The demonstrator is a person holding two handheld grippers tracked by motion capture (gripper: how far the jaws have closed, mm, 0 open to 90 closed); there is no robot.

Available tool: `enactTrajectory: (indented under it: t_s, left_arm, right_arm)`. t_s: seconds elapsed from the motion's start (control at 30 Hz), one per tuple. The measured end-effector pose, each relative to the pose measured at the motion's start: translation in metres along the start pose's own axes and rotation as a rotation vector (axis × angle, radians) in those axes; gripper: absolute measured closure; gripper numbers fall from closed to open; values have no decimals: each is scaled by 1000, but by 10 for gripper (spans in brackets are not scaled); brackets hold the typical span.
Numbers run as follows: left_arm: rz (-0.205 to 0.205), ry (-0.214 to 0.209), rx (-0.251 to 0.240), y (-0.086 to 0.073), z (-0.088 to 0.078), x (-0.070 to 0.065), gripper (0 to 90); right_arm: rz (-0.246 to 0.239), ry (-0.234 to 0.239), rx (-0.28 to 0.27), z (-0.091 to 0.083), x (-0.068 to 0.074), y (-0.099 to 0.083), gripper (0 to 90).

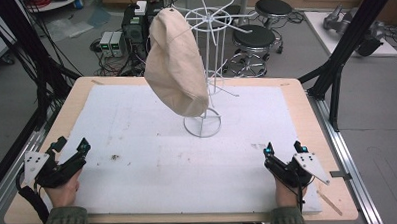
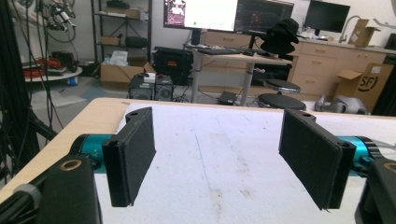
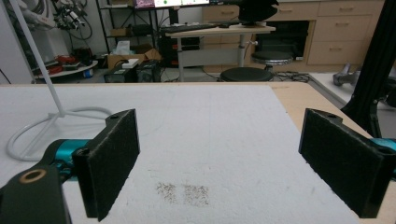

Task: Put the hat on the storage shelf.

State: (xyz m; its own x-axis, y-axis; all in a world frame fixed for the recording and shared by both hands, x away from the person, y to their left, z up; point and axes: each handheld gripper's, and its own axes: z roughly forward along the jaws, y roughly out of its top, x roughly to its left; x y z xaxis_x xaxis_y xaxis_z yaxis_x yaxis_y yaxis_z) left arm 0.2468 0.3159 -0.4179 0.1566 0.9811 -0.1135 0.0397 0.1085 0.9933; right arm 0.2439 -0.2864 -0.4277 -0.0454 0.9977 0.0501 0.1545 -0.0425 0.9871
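Note:
A beige cloth cap (image 1: 176, 64) hangs on a white wire rack (image 1: 210, 81) that stands on the white mat (image 1: 153, 158) at the middle back of the table. My left gripper (image 1: 71, 145) rests near the table's front left corner, held by a hand, its jaws wide apart with nothing between them (image 2: 224, 156). My right gripper (image 1: 285, 149) rests near the front right corner, also open and empty (image 3: 233, 161). The rack's round base (image 3: 32, 128) shows at the left of the right gripper view.
The white mat covers most of the wooden table (image 1: 296, 96). Dark smudges (image 3: 184, 192) mark the mat. Black frame posts (image 1: 351, 41) stand at the right, cables (image 1: 29, 63) at the left. Stools (image 1: 256, 40) and equipment boxes (image 1: 115, 42) stand beyond the far edge.

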Motion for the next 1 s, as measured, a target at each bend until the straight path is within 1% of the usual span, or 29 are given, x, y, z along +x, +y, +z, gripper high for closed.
enactTrajectory:
  t_s: [0.17, 0.37, 0.47, 0.63, 0.8, 1.0]
  left_arm:
    - [-5, -3, -9, 1, -1, -1, 270]
    - [-11, -5, -4, 0, 0, 0, 270]
    - [-13, -5, -3, 0, 0, 0, 271]
    - [-14, -8, -3, 0, 0, 0, 271]
    - [-14, -18, 13, -3, 2, -1, 276]
    - [-10, -26, 16, -3, 3, -2, 278]
  right_arm:
    - [0, 7, -2, 0, 0, 0, 113]
    - [5, 10, 0, 0, 0, 0, 113]
    - [-4, 8, -2, 0, 0, 0, 113]
    - [-2, 12, 0, 0, 1, 0, 113]
    - [0, 11, 2, 0, 0, 0, 113]
    - [-5, 17, 1, 1, 0, 0, 113]
